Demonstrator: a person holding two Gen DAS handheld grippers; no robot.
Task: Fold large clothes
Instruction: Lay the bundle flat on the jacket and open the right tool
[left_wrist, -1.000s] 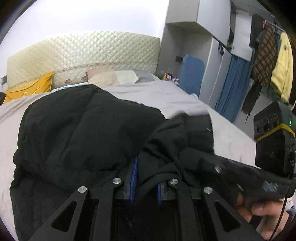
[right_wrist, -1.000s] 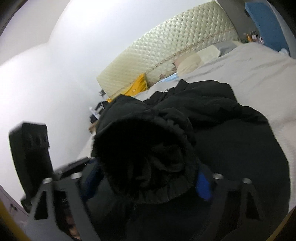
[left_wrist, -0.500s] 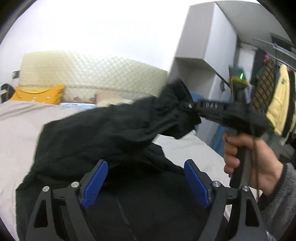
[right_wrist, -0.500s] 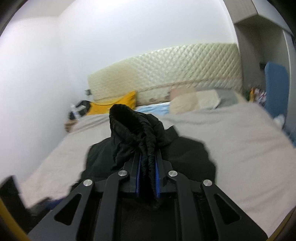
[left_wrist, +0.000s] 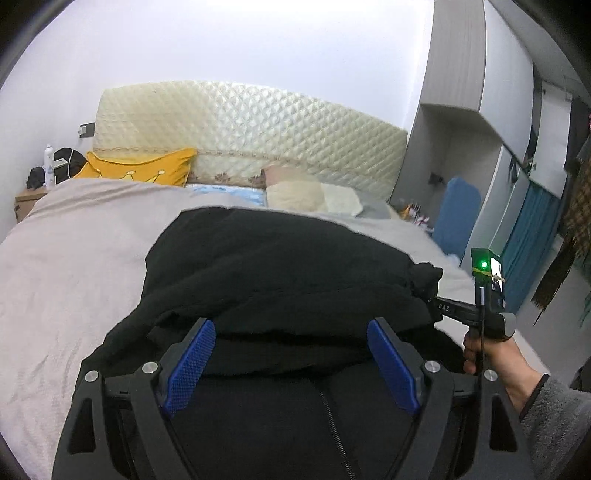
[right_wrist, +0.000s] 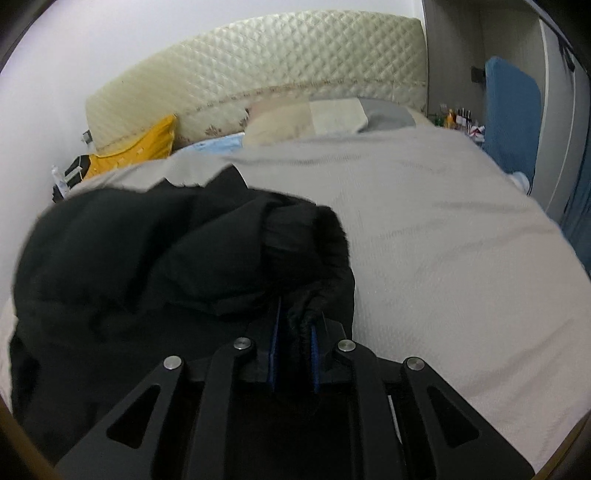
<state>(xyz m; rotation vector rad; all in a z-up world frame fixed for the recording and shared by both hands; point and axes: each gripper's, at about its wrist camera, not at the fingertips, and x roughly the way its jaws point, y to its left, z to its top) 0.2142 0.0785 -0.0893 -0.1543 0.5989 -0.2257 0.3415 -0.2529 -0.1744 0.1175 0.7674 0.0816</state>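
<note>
quilted cream fabric covers the headboard at the far end of the bed, and a yellow pillow leans against it on the left, with a beige pillow and a grey one farther right. a pale blanket spreads over the whole bed. a wooden nightstand with a white bottle and dark clutter stands at the left, and beside the bed on the right are a blue panel and a grey wardrobe, with hanging clothes at the edge of the view.

a black jacket lies on the blanket in thick folded layers; its zipper shows low in the left wrist view. the bulk of it fills the space in front of both cameras and hides the near part of the bed.

the left gripper stands wide, its blue pads either side of the jacket's folds without pressing on them. the right gripper is nearly closed, its jaws easing apart with a bunched cuff of the jacket's sleeve pinched between the blue pads. in the left wrist view a hand in a grey fleece sleeve holds that gripper at the jacket's right edge.
</note>
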